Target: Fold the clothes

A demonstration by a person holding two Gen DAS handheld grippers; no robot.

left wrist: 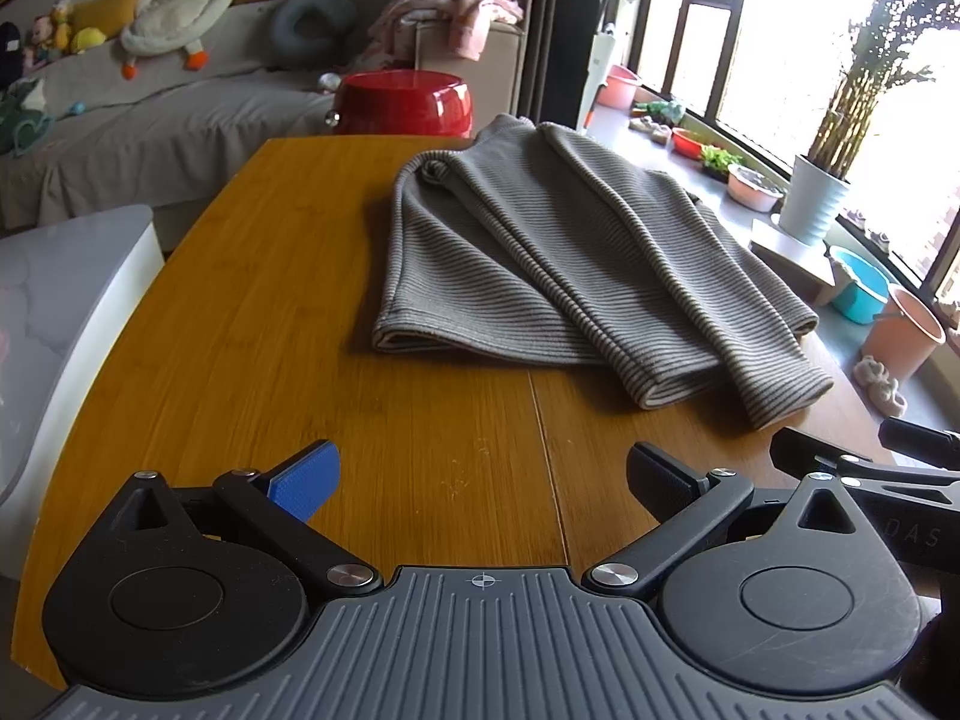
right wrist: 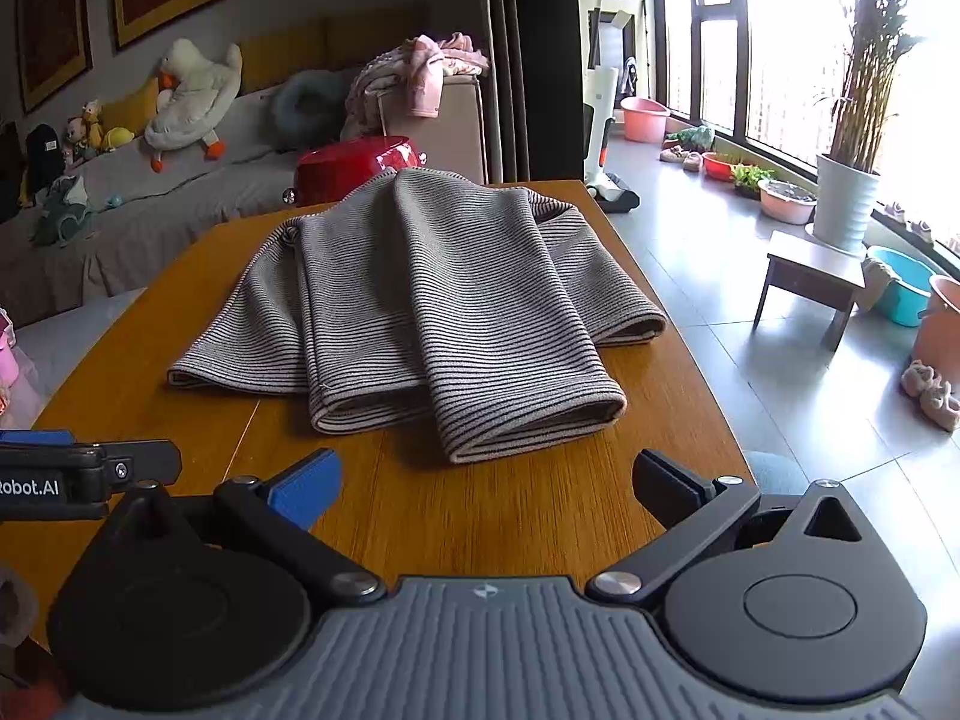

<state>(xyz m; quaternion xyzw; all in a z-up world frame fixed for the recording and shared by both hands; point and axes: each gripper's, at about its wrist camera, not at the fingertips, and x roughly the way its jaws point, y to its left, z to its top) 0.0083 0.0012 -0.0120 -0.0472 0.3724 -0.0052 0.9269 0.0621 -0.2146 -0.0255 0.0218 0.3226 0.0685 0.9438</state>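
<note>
Sweater (left wrist: 558, 258) lies on table (left wrist: 252, 324), sleeves already crossed in over the body, two cuffs and the hem pointing back toward both tools; sits toward 1 o'clock in the left view, near 12 o'clock in the right view. Left gripper (left wrist: 483, 480) hovers over bare wood short of the cloth, jaws wide apart, nothing between them. Right gripper (right wrist: 486, 486) likewise, spread wide and empty, with the nearest cuff (right wrist: 528, 414) just ahead at 12 o'clock. Judged next step: fold the bottom up toward the collar. Best done by taking the hem corners, not the cuffs alone: left tool to the corner at 11 o'clock in its own view (left wrist: 390, 339), right tool to the corner at 1 o'clock in the right view (right wrist: 642, 321). Worth pinching hem and overlying sleeve together, so sleeves do not slide out on the lift. Low approach, lower finger slid under the edge, then closed firmly. Both corners raised level and carried together toward the far edge, laid down flat, released only once settled. Risk: right side sits close to the table edge, so any drag toward 3 o'clock could pull cloth off.
</note>
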